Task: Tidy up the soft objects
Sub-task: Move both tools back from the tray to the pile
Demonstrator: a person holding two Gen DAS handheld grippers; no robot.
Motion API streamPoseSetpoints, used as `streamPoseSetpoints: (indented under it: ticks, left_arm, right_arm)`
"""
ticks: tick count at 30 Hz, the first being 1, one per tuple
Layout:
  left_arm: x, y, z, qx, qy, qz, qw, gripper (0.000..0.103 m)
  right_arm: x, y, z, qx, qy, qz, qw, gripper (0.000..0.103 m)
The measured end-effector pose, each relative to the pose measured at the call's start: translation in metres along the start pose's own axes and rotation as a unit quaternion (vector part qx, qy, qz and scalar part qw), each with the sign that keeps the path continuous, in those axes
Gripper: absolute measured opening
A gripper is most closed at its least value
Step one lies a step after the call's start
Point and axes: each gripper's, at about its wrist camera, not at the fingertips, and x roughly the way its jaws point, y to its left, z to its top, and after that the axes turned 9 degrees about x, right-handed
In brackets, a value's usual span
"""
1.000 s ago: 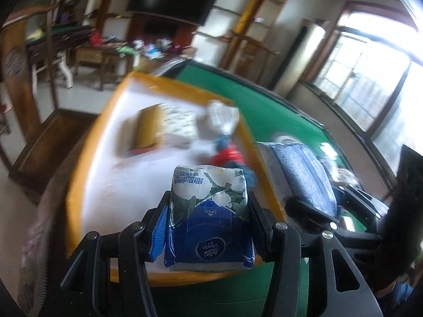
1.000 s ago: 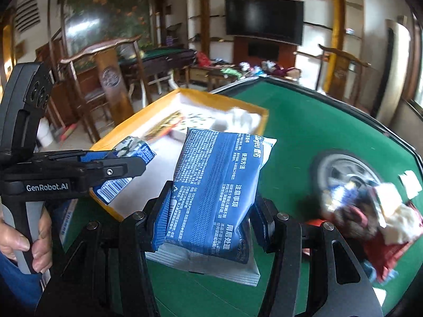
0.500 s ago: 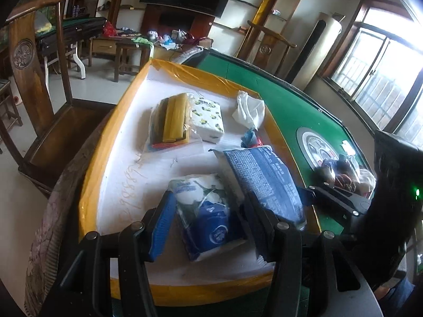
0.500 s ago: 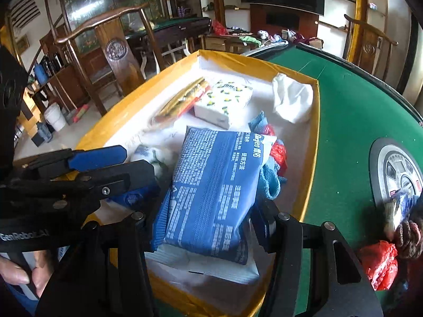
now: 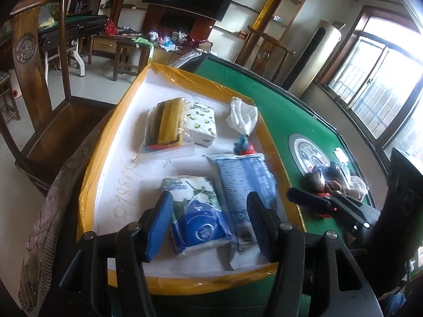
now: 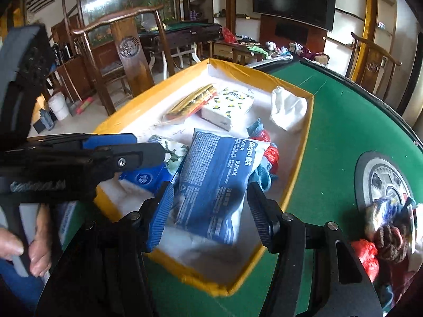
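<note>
A yellow-rimmed box (image 5: 90, 179) with a white floor sits on the green table. In it lie a blue floral tissue pack (image 5: 197, 216) and a long blue wipes pack (image 5: 244, 185), side by side at the near end. My left gripper (image 5: 208, 224) is open with its jaws around the tissue pack, apart from it. In the right wrist view my right gripper (image 6: 210, 211) is open above the wipes pack (image 6: 214, 179), which lies in the box (image 6: 304, 142). The left gripper's fingers (image 6: 116, 155) show at the left above the tissue pack (image 6: 171, 153).
Further back in the box lie a yellow bagged item (image 5: 166, 124), a lemon-print tissue pack (image 5: 202, 121), a white cloth (image 5: 242, 116) and blue and red cloths (image 6: 264, 155). A heap of soft things (image 6: 388, 229) lies on a round disc on the table. A wooden chair (image 5: 34, 79) stands left.
Both grippers have opened and let go: the tissue pack and the wipes pack now lie on the box floor. Both grippers have drawn back a little.
</note>
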Motion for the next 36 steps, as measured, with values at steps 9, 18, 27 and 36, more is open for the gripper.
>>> streamPoseSetpoints:
  ticks: [9, 18, 27, 36]
  left_arm:
    - [-0.005, -0.047, 0.002, 0.048, -0.002, -0.018, 0.9987, 0.058]
    - [0.01, -0.118, -0.005, 0.116, 0.026, -0.044, 0.9919, 0.058]
    - [0.055, -0.197, -0.002, 0.195, 0.081, -0.059, 0.9756, 0.068]
    - [0.114, -0.221, 0.017, 0.156, 0.157, -0.075, 0.9724, 0.072]
  right_arm:
    - [-0.068, -0.045, -0.027, 0.042, -0.053, 0.002, 0.998, 0.059]
    - [-0.124, -0.163, -0.083, 0.199, -0.067, 0.042, 0.977, 0.059]
    - [-0.179, -0.221, -0.128, 0.224, -0.117, -0.055, 0.966, 0.058]
    - [-0.197, -0.253, -0.14, 0.313, -0.14, -0.036, 0.939, 0.058]
